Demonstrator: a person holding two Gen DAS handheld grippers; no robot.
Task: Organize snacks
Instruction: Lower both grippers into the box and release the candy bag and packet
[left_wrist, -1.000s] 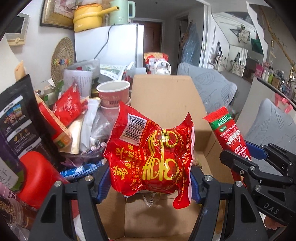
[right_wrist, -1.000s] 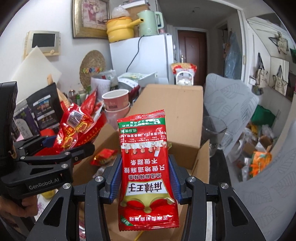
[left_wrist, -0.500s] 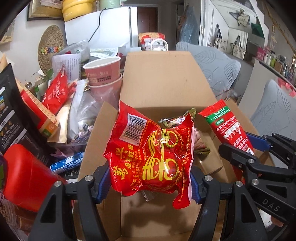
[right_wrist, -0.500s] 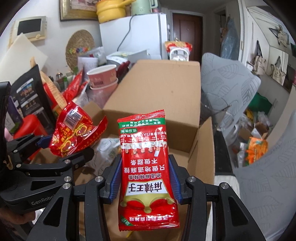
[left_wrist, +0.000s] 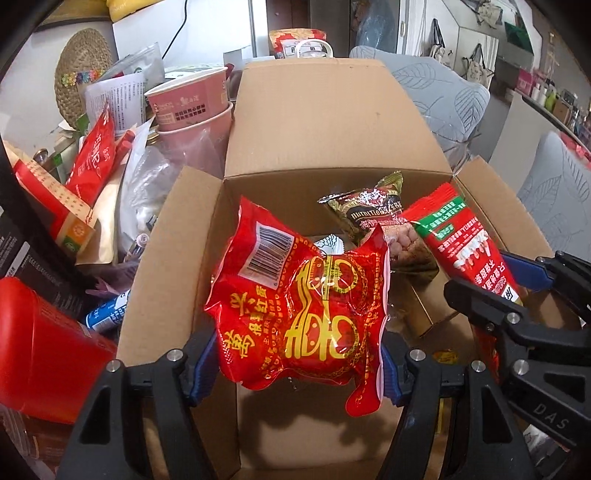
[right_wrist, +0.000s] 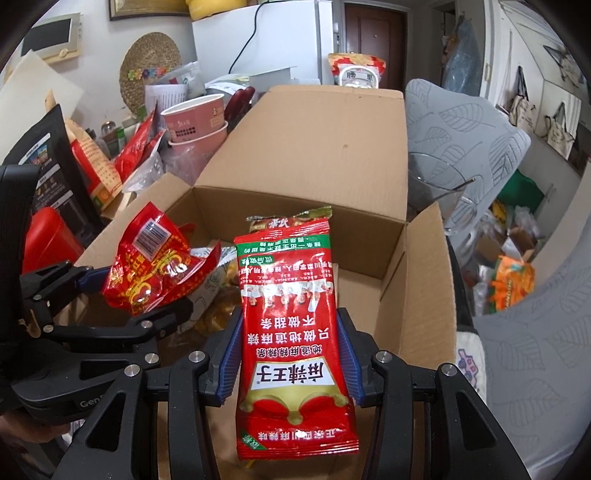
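Observation:
My left gripper (left_wrist: 295, 363) is shut on a puffy red snack bag with gold characters (left_wrist: 299, 310) and holds it over the open cardboard box (left_wrist: 332, 122). My right gripper (right_wrist: 290, 360) is shut on a flat red spicy-strip packet with a green band (right_wrist: 291, 325), also above the box (right_wrist: 317, 147). Each gripper shows in the other's view: the right one with its packet (left_wrist: 461, 247), the left one with its bag (right_wrist: 155, 269). A dark nut packet (left_wrist: 380, 229) and other snacks lie inside the box.
A cluttered pile stands left of the box: stacked pink paper cups (left_wrist: 188, 107), red packets (left_wrist: 92, 151), a red container (left_wrist: 44, 350), black bags. A grey leaf-print cushion (right_wrist: 461, 125) and a glass (right_wrist: 436, 192) are to the right. A white fridge stands behind.
Both grippers have tilted down and moved forward over the box with their packets, so the box's inside and its contents have come into view.

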